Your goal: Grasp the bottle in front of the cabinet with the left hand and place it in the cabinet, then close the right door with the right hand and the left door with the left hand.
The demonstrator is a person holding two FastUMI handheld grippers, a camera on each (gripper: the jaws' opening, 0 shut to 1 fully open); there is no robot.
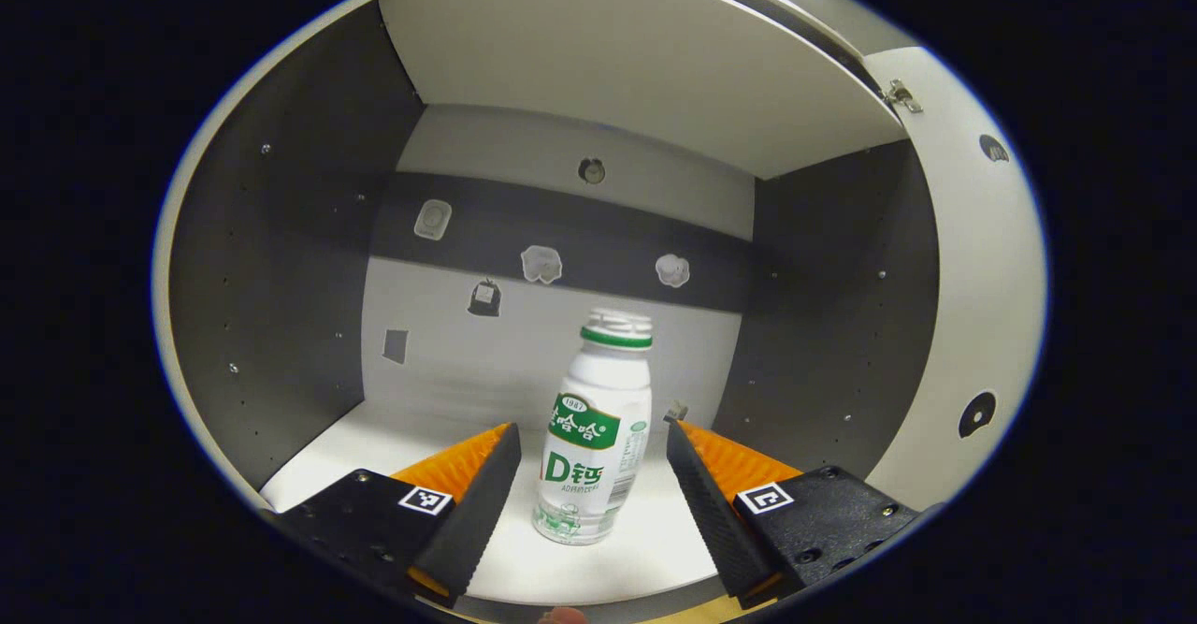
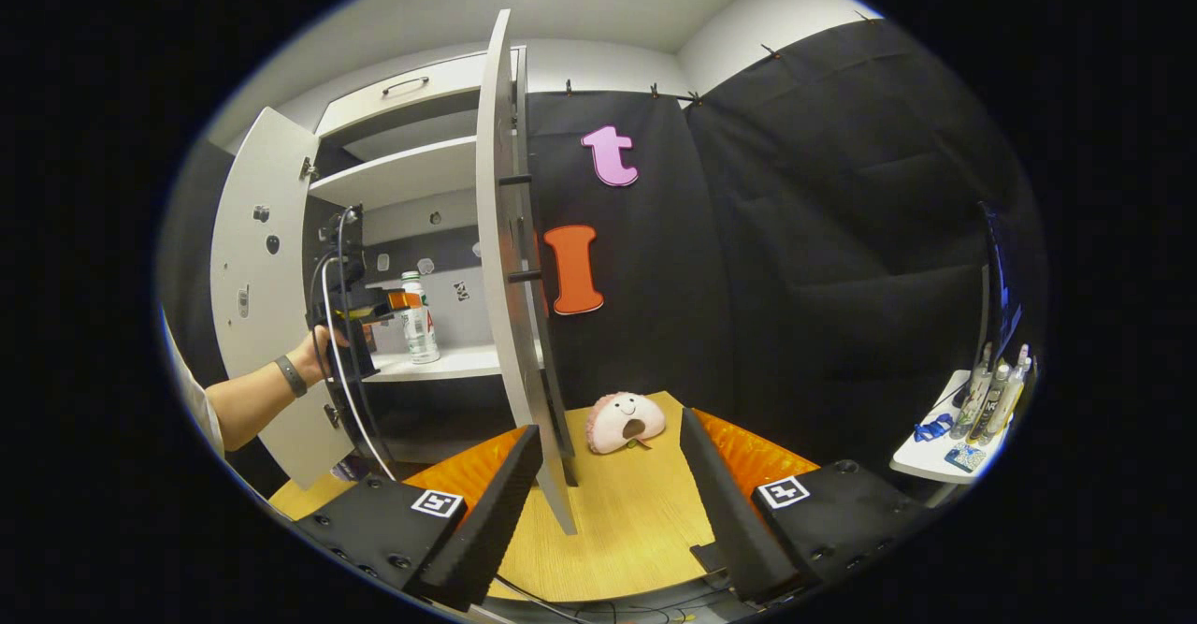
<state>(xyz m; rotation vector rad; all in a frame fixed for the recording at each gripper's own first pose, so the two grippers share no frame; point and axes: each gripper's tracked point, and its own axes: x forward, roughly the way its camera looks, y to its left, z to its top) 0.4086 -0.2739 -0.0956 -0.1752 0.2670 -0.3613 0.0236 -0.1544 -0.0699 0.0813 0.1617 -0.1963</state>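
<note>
Left gripper view: bottle (image 1: 595, 428) upright on cabinet shelf (image 1: 393, 432), between my left gripper (image 1: 589, 465) fingers, spread wide, not touching. Judgement: back straight out, avoid clipping bottle. Right gripper (image 2: 612, 474) spread, empty, near right door (image 2: 510, 259); push its edge next.

Between the left jaws — milk-drink bottle (image 1: 594, 437), white with green neck ring and green label band, clear at the base. Behind it, cabinet (image 1: 281, 306) dark grey on side walls, white on shelf. Beyond the right jaws — pink plush toy (image 2: 625, 421) on pale wood-grain tabletop (image 2: 617, 521); white-faced right door (image 2: 505, 259).
</note>
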